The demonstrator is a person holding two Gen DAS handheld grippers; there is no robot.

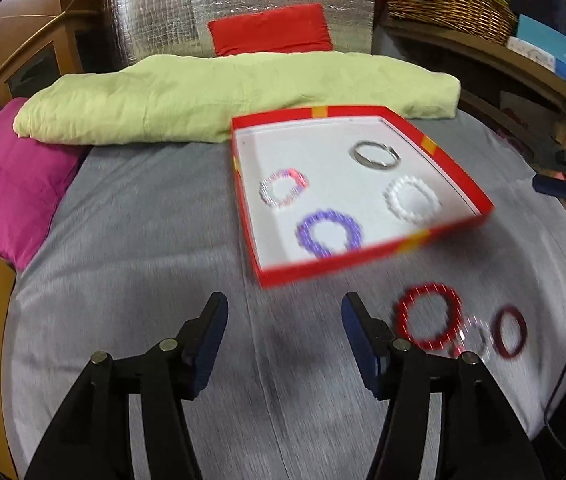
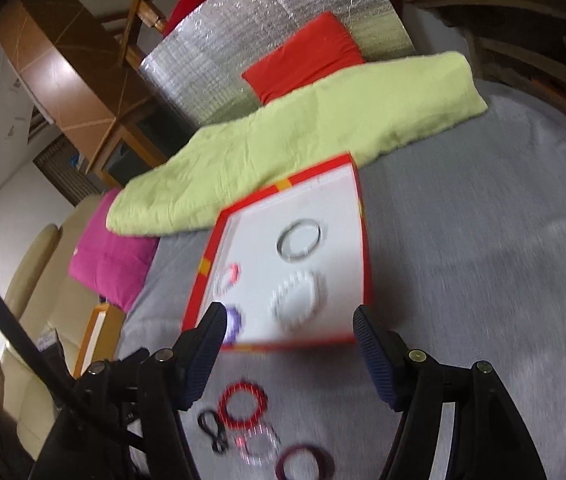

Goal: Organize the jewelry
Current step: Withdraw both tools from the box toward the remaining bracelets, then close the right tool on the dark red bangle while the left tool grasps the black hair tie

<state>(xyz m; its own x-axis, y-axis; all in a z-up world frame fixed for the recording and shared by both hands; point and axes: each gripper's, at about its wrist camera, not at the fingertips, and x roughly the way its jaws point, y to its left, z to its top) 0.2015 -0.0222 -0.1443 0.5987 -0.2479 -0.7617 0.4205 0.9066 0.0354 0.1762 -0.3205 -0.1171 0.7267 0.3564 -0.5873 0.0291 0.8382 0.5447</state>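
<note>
Left wrist view: left gripper (image 1: 285, 308) spread wide, empty, above grey cloth (image 1: 143, 260). Red box (image 1: 459, 168) holds four bracelets; red bracelet (image 1: 429, 316) outside.
Right wrist view: right gripper (image 2: 289, 322) wide apart, empty, near red box (image 2: 203, 268).

1. A shallow red cardboard box with orange-yellow edge marks and a white inside (image 1: 449, 162) lies open on the grey bed cover, its far edge next to a folded pale-green quilt.
2. Inside it lie four bracelets, apart from one another: a thin silver metal bangle (image 1: 376, 154) at the far side, a white beaded bracelet (image 1: 413, 199), a pink-and-white beaded bracelet (image 1: 283, 188) and a purple beaded bracelet (image 1: 330, 233) at the near wall.
3. Outside the box, on the cover, lie a red beaded bracelet (image 1: 429, 316), a blurred clear-and-pink beaded bracelet (image 1: 473, 338) touching it, a dark maroon ring-shaped bangle (image 1: 509, 331), and a small black looped band (image 2: 213, 428).
</note>
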